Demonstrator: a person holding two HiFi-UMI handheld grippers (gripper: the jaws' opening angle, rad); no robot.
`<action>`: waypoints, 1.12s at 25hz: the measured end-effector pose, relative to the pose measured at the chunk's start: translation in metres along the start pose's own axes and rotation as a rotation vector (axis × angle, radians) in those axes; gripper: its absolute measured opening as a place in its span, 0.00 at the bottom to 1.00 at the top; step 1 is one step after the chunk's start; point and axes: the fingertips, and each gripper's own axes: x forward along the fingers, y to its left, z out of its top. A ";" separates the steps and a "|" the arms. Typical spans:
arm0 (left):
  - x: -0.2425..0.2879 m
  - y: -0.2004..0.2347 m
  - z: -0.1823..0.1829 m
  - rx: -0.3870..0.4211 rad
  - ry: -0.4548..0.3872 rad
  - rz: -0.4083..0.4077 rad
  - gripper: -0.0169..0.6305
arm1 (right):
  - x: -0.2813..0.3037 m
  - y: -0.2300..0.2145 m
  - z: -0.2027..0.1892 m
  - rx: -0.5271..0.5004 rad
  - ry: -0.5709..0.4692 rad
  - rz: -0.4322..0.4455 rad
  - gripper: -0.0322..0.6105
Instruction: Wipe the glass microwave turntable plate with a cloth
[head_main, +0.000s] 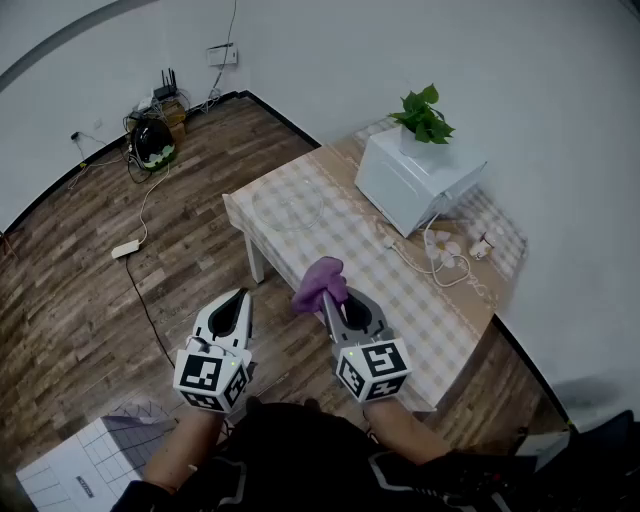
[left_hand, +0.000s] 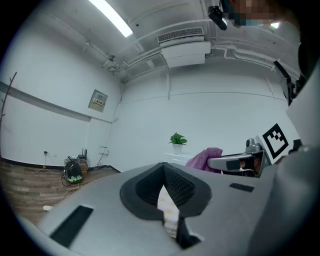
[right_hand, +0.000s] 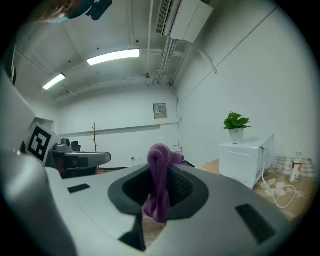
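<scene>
Purple cloth (head_main: 321, 283) — soft, nubby knit. Clear plate (head_main: 292, 206) — smooth glass. Matt checked fabric over table (head_main: 400, 290). Wood-plank floor (head_main: 90, 300), low sheen. Smooth white microwave (head_main: 410, 185).

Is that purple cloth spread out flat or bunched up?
Bunched up: the purple cloth hangs as a crumpled wad pinched in the right gripper, its folds drooping below, not laid flat anywhere.
</scene>
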 end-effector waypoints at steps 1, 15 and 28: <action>-0.001 0.001 0.000 -0.001 0.001 0.000 0.04 | 0.001 0.001 0.000 -0.002 0.002 0.001 0.16; -0.003 0.005 0.000 -0.009 0.012 -0.019 0.04 | 0.005 0.008 0.004 0.033 -0.020 0.016 0.16; -0.017 0.038 -0.003 -0.021 0.008 -0.016 0.04 | 0.027 0.047 0.001 -0.013 -0.010 0.053 0.16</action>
